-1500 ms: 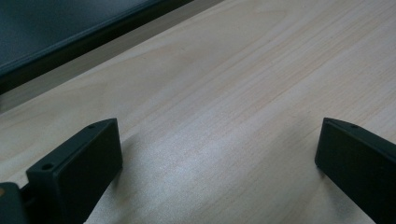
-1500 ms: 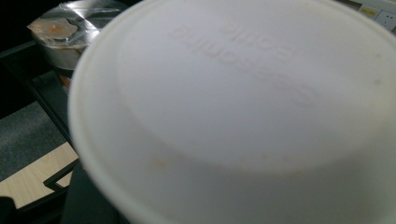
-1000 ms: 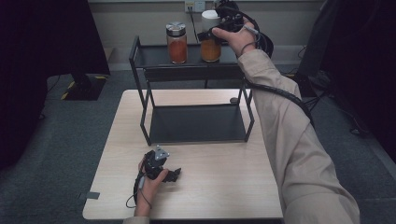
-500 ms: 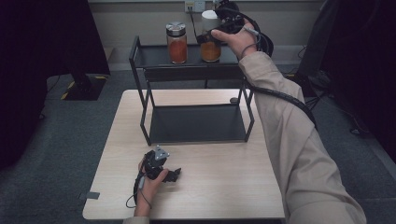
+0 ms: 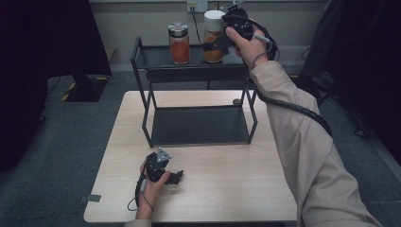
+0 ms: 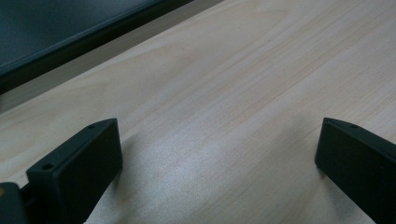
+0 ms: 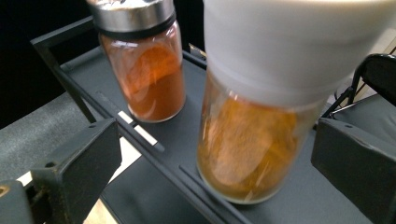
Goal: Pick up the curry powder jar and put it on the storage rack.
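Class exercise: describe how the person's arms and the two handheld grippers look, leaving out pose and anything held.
Both grippers are black with blocky, flat-faced jaws. The left gripper carries a grey three-cornered plate and a thin cable. The right gripper trails a thick black ribbed cable along a beige sleeve.

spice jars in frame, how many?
2. Both stand on the top shelf of the black rack: the silver-lidded jar to the left, the white-lidded jar beside it, in front of the open right gripper. No others visible.
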Demonstrator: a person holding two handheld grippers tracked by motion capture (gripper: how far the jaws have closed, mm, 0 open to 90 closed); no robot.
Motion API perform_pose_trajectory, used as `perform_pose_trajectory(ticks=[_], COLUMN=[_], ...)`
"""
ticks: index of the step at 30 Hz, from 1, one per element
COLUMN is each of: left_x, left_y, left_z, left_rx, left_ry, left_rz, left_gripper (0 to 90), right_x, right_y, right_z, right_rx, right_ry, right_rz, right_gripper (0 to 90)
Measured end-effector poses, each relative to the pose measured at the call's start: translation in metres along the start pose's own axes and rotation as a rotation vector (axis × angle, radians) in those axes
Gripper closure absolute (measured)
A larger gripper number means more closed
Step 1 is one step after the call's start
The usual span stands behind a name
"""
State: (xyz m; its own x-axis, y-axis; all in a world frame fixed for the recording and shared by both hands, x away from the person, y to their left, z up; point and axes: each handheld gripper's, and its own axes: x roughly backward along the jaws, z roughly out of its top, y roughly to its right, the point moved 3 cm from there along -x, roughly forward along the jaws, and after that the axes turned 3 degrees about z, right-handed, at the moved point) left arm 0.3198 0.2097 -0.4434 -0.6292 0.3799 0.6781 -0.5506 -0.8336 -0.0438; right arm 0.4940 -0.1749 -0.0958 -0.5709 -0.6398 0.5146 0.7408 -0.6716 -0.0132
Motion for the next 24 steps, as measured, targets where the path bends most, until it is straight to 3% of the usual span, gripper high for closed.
perform_pose_trajectory(ticks=[24], left_x=[0.000], left_y=[0.000], left_z=[0.000], left_rx=[-0.001], left_ry=[-0.001], left_rz=[0.000], left_gripper=[0.0], right_x=[0.022], right_y=[-0.009], right_z=[-0.042], right_rx=[0.018], right_ry=[0.009], right_rz=[0.043], right_gripper=[2.0])
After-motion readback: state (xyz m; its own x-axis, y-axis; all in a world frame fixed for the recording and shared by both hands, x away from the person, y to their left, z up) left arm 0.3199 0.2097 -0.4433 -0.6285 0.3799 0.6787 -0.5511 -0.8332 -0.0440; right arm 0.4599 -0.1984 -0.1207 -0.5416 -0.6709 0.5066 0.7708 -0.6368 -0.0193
